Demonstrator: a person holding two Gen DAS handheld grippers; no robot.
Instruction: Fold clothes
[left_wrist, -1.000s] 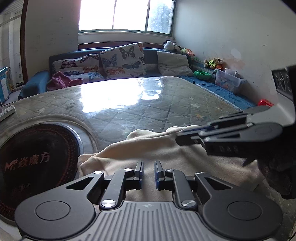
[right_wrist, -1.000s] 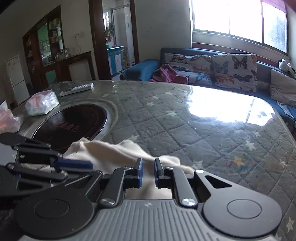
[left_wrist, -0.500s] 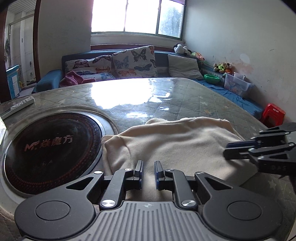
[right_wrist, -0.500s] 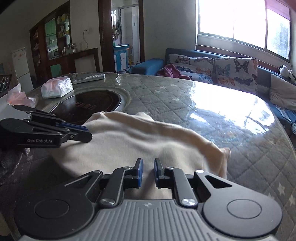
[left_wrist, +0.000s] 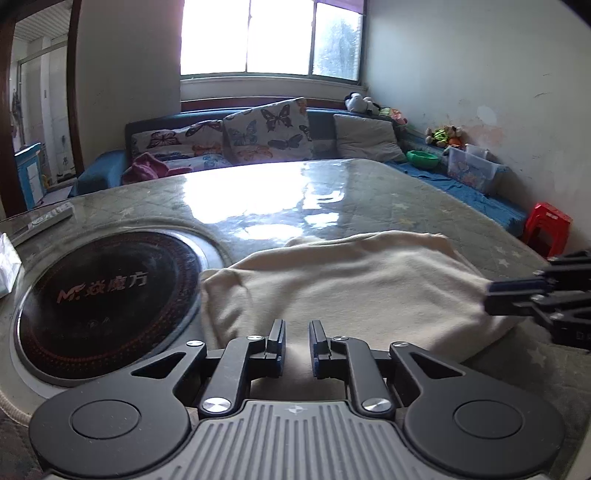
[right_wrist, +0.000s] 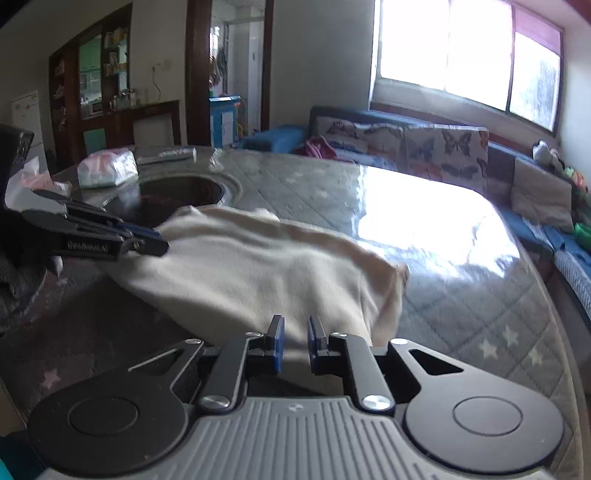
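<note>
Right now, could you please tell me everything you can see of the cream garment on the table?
The cream garment is a soft, fleecy-looking cloth with no print, spread broadly and lifted along its near edge, so it sags from the grippers toward the quilted table cover. Its far edge rests on the table, beside the round black cooktop. The left gripper and the right gripper each pinch its near edge, on opposite sides. One far corner droops in a fold.
</note>
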